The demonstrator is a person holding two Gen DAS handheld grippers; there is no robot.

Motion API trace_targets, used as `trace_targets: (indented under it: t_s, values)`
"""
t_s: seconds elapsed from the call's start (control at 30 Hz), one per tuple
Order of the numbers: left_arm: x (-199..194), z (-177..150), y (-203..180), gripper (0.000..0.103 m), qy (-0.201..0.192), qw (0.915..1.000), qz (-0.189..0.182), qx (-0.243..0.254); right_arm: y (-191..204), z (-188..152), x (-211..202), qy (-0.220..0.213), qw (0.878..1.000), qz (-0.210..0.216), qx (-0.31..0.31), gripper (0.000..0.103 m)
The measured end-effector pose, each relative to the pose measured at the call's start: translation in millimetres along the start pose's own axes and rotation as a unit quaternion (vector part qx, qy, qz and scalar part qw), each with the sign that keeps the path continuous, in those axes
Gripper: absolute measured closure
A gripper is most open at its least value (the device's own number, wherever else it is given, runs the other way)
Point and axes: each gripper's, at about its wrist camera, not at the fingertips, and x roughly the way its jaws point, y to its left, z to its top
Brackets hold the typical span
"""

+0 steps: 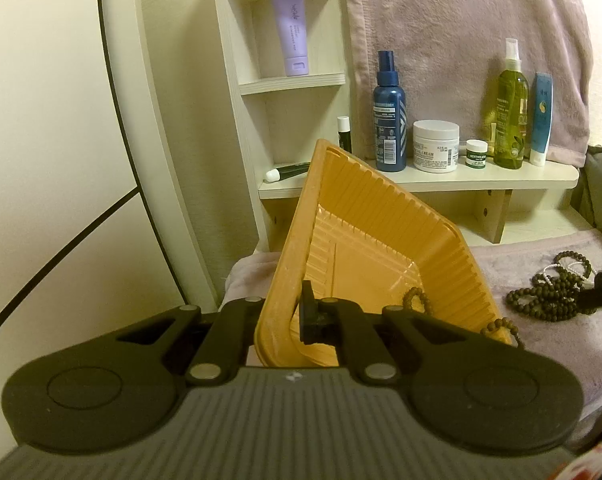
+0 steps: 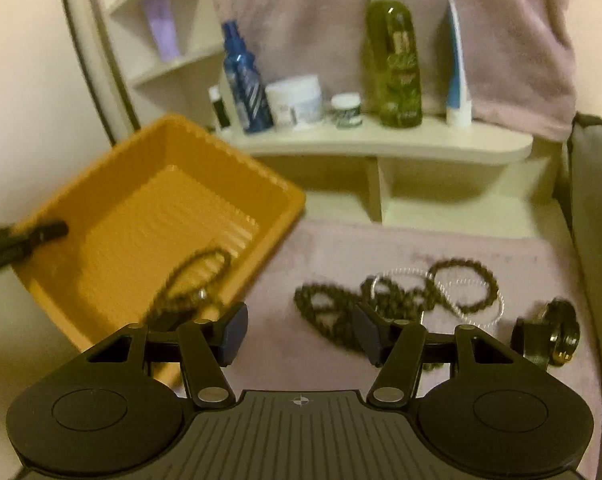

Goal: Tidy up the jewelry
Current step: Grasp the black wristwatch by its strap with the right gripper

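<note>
A mauve towel [image 2: 381, 248], soft and fuzzy, covers the worktop; a second one hangs behind the pale wooden shelf [image 2: 381, 142] with its rounded end; on this shelf stand a tall green spray bottle [image 2: 395, 64], a blue spray bottle [image 2: 247, 88], a white cream jar [image 2: 297, 98] and a small lip-balm pot [image 2: 345, 110]. At the left edge of the towel is the orange plastic tray [image 2: 113, 248], rectangular, with ribbed walls and a ridged floor; it is tilted. The left gripper [image 1: 297, 316] is closed on the tray's near wall, one black pad inside and the wall pinched between; a dark beaded bracelet [image 2: 189, 284] of small round matte beads lies in the tray near its lower rim. The right gripper [image 2: 301, 334] stands about half open with nothing between its blue-black pads, above the towel; just beyond it, on the middle of the towel, lies a tangled heap of dark beaded strands [image 2: 341, 308] together with a thin pearl-white string [image 2: 461, 300]; near the right edge rests a small dark object with metal rings [image 2: 549, 336], blurred.
</note>
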Motion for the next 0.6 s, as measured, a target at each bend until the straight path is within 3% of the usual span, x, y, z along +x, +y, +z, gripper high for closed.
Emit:
trace_targets:
  t_s: [0.37, 0.6]
  values:
    - [1, 0, 1, 0.098, 0.003, 1.0000, -0.001, -0.002, -3, -24, 8, 0.019, 1.000, 0.000, 0.010, 0.045]
    - [4, -1, 3, 0.098, 0.005, 1.0000, -0.002, -0.006, -29, -32, -22, -0.037, 0.990, -0.135, 0.020, 0.045]
